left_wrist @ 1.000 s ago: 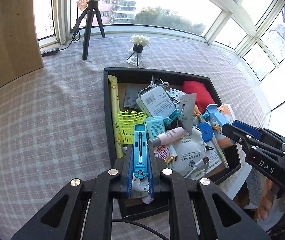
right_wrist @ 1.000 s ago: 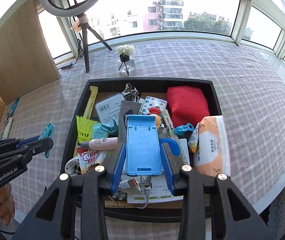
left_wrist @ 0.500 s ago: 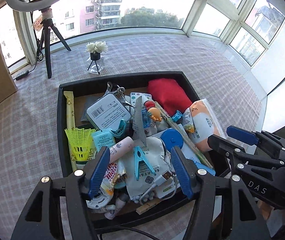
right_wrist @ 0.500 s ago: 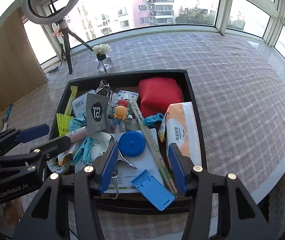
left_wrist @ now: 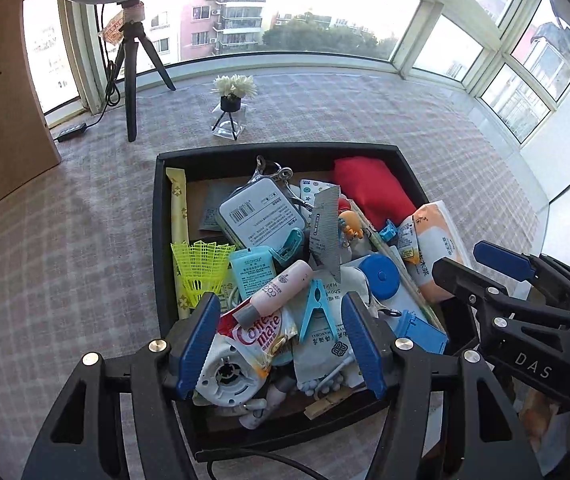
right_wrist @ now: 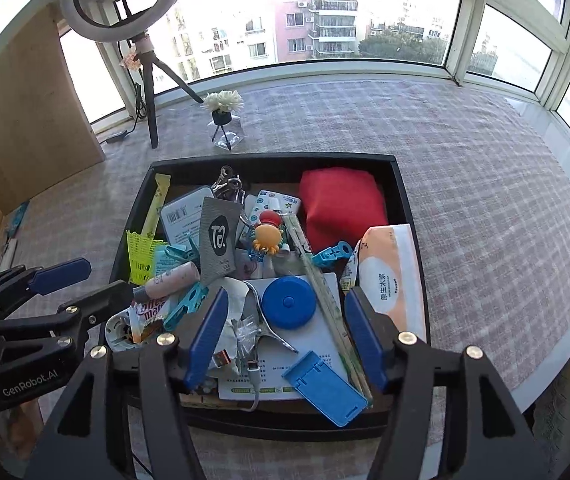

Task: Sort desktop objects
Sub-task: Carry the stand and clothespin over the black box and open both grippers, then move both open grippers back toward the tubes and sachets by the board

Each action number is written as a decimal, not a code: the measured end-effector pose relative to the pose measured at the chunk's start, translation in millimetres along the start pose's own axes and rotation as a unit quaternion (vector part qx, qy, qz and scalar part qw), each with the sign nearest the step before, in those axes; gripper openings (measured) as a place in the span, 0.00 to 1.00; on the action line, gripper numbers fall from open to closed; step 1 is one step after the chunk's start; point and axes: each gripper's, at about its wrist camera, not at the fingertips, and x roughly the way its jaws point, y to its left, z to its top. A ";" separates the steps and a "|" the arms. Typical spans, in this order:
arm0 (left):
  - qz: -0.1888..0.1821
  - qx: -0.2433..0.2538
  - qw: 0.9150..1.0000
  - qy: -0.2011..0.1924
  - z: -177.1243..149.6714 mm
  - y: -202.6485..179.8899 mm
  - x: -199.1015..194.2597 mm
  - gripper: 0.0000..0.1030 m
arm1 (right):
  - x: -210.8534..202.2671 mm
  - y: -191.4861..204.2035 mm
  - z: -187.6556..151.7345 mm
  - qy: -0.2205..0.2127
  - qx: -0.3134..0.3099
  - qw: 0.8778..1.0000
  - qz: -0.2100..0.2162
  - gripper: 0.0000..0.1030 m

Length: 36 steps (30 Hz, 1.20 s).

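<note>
A black tray [left_wrist: 156, 216] [right_wrist: 403, 200] on the table is heaped with small objects. A teal clothespin [left_wrist: 312, 308] [right_wrist: 185, 306] lies on a white pouch near the tray's front. A blue phone stand [right_wrist: 324, 387] [left_wrist: 421, 332] lies at the front edge. My left gripper [left_wrist: 281, 336] is open and empty, just above the tray's front left. My right gripper [right_wrist: 287, 332] is open and empty, above the front right, over a blue tape measure [right_wrist: 289, 302]. Each gripper shows in the other's view.
The tray also holds a red pouch [right_wrist: 343, 208], a tissue pack [right_wrist: 391, 276], a yellow shuttlecock [left_wrist: 199, 266], a pink tube [left_wrist: 275, 294] and a white tin [left_wrist: 261, 212]. A flower vase [left_wrist: 231, 108] and a ring-light tripod [left_wrist: 131, 80] stand behind.
Both grippers opened. The left let go of the teal clothespin and the right let go of the blue phone stand; both now lie in the tray. Both grippers drew back slightly.
</note>
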 end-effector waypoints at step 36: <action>0.169 -0.248 0.953 -0.032 -96.3 404.4 -112.1 0.59 | 54.8 442.6 57.2 0.022 -0.286 0.943 0.168 0.59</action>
